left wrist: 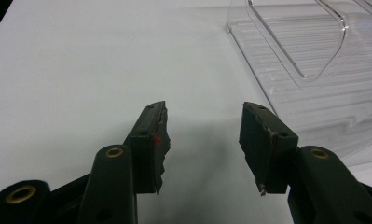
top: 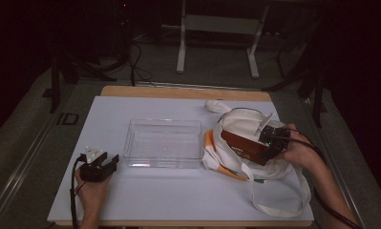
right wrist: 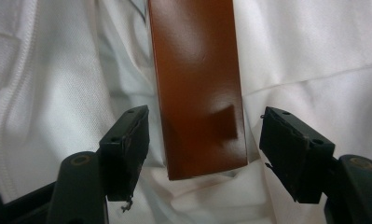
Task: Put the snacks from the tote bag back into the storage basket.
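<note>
A brown box (top: 241,145) lies on a white cloth bag (top: 248,125) at the right of the white mat. My right gripper (top: 269,143) is at the box's right end. In the right gripper view the brown box (right wrist: 197,88) sits between the two jaws with gaps on both sides, and the right gripper (right wrist: 204,144) is open, pads clear of it. My left gripper (top: 102,164) rests on the mat at the front left, next to a clear plastic bin (top: 163,142). The left gripper (left wrist: 204,140) is open with nothing between its jaws, and the clear plastic bin (left wrist: 314,60) is to its right.
The bag's long straps (top: 279,200) loop toward the table's front right edge. An orange strip (top: 210,141) shows at the bag's left side beside the bin. A white mat (top: 178,191) covers the wooden table. Dark floor and a white frame (top: 216,28) lie beyond.
</note>
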`<move>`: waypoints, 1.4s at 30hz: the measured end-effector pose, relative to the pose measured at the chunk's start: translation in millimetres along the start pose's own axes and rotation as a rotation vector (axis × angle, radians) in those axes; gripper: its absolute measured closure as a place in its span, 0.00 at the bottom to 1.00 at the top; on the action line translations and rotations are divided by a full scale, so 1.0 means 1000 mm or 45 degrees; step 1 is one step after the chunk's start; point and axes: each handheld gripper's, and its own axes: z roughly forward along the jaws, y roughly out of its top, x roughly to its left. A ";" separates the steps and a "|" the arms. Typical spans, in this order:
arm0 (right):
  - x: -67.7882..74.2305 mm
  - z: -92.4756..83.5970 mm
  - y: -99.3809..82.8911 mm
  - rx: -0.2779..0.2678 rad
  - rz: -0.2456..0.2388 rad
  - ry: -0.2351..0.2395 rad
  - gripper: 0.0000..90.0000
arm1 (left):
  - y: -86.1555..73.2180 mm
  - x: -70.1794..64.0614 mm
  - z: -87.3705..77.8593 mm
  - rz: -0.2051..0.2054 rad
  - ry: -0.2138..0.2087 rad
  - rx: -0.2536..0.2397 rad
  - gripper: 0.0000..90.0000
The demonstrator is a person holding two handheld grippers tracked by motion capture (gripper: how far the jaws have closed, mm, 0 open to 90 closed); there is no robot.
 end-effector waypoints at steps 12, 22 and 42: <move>-0.011 0.018 0.001 0.102 0.012 0.077 0.36 | 0.000 0.000 0.000 -0.002 0.001 0.000 0.58; -0.018 0.035 0.006 0.179 0.013 0.159 0.37 | 0.000 0.000 0.000 -0.003 -0.001 0.001 0.57; -0.015 0.061 0.007 0.320 -0.057 0.215 0.41 | 0.000 0.000 0.000 -0.003 -0.001 0.000 0.57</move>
